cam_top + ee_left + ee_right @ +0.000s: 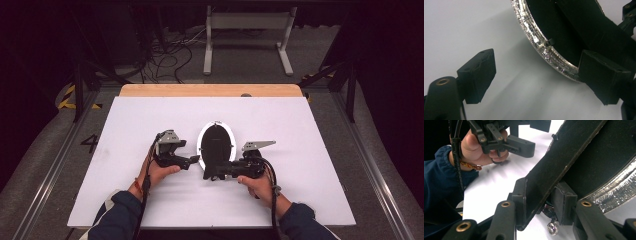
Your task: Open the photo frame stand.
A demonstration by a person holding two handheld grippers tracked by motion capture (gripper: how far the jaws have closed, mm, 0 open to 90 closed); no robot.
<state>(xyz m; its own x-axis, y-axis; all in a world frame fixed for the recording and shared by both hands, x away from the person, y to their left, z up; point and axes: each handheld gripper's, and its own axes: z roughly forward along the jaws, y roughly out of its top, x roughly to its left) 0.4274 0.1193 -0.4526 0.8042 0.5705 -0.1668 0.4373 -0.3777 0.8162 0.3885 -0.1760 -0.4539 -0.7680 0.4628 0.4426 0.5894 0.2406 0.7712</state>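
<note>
Right tongs point(541, 202) clamp the oval mirror's point(217, 145) black stand flap; its glittery silver rim gleams; left tongs point(537, 77) gape empty.

On my feed: white rectangular surface point(310, 150) w/ a light wood strip point(210, 90) along its far edge. Grey carpeted floor point(45, 165) round it, metal rails point(372, 170) running down both sides. Behind, a white metal stand point(248, 37), tangle of black cables point(170, 57), yellow-black tape point(67, 97). Bkgd dark, light falls mostly on the surface.
</note>
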